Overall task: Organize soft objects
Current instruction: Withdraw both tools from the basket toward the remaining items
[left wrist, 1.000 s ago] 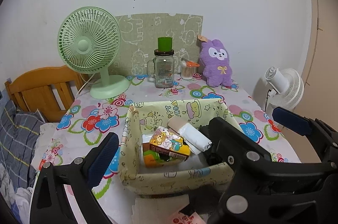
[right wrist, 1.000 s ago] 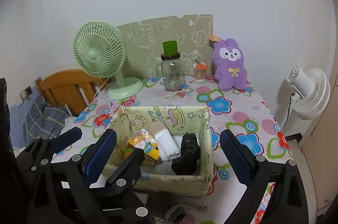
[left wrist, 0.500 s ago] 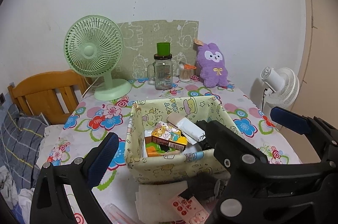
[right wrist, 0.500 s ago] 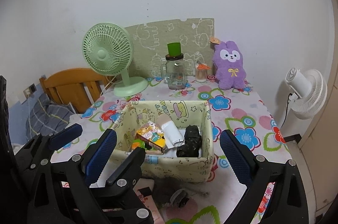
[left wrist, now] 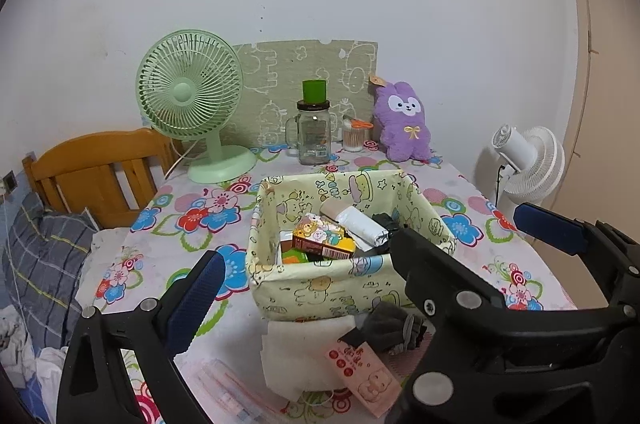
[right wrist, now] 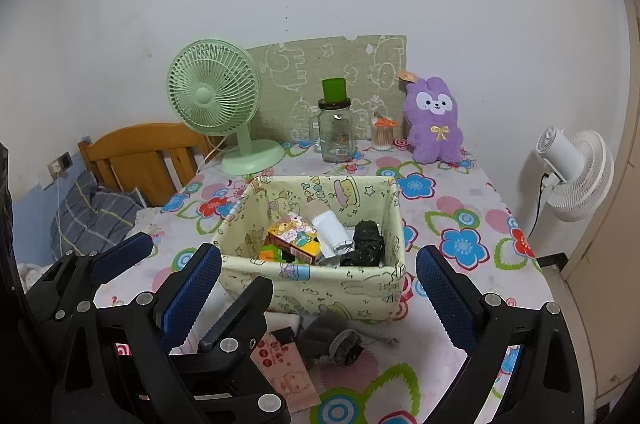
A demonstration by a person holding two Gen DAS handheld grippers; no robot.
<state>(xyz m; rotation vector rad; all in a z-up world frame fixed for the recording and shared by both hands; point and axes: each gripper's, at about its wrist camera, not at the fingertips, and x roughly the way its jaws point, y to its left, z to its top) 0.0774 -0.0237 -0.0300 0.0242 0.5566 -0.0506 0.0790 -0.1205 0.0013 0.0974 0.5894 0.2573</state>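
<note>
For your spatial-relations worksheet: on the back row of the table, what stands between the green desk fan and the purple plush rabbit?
A glass mug jar with a green cup on its lid, then a small cotton-swab jar; the right wrist view shows it.

place: a home, likely a bedroom corner
straight ahead: flowered tablecloth [right wrist: 460, 224], cartoon-print fabric bin [right wrist: 320, 288] of small household items
far end, against the wall: green desk fan [right wrist: 216, 95], purple plush bunny [right wrist: 434, 119], glass jar mug [right wrist: 336, 131]
left: wooden bed frame [left wrist: 92, 167], plaid pillow [left wrist: 44, 256]
right: white floor fan [right wrist: 576, 171]
</note>
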